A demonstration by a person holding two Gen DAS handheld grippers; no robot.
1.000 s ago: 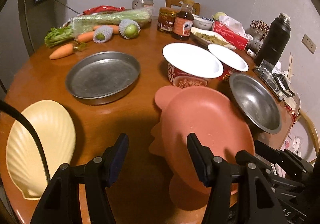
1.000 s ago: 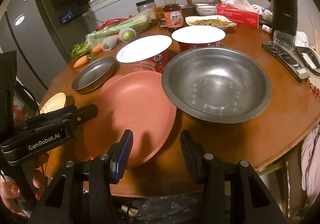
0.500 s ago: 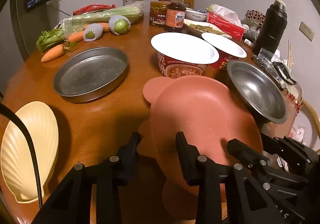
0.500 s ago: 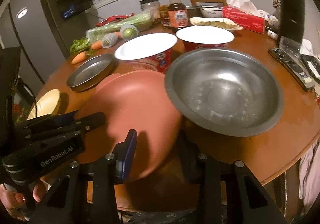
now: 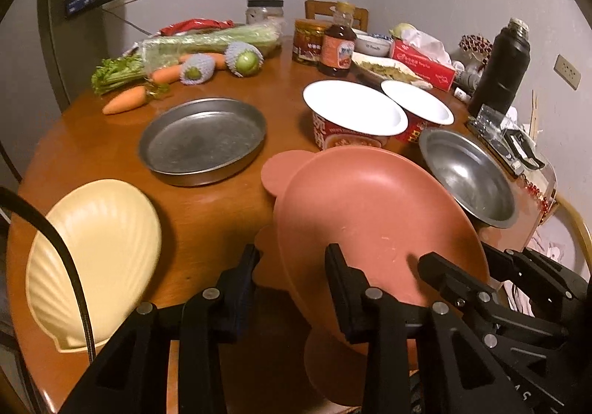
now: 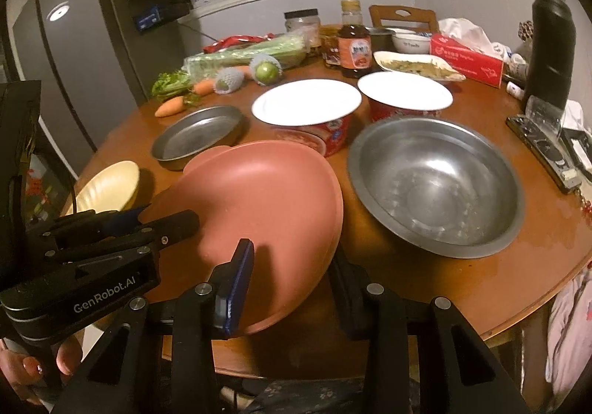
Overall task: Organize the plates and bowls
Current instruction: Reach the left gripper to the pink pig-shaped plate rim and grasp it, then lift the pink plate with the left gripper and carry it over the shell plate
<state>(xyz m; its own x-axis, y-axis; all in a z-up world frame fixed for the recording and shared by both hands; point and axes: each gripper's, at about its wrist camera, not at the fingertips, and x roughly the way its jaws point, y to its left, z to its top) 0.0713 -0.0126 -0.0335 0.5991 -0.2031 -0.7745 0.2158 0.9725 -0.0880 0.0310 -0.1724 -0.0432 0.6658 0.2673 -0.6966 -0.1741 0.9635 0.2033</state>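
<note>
Both grippers angle downward: the left gripper (image 5: 292, 273) and right gripper (image 6: 292, 273) are each clamped on the pink plate's (image 5: 370, 214) near rim, tilted just above the table (image 5: 207, 214), left of the steel bowl (image 6: 436, 184).

From my left wrist view the shell-shaped dish (image 5: 94, 258) lies nearest left on the table (image 5: 207, 206), the flat pan (image 5: 202, 140) behind it, the eared plate (image 5: 373, 217) centre, 2 lidded noodle bowls (image 5: 355, 112) behind, the steel bowl (image 5: 468, 175) right.

Pink plate (image 5: 370, 214), cream ribbed shell dish (image 5: 100, 251), grey steel bowl (image 6: 436, 184)
</note>
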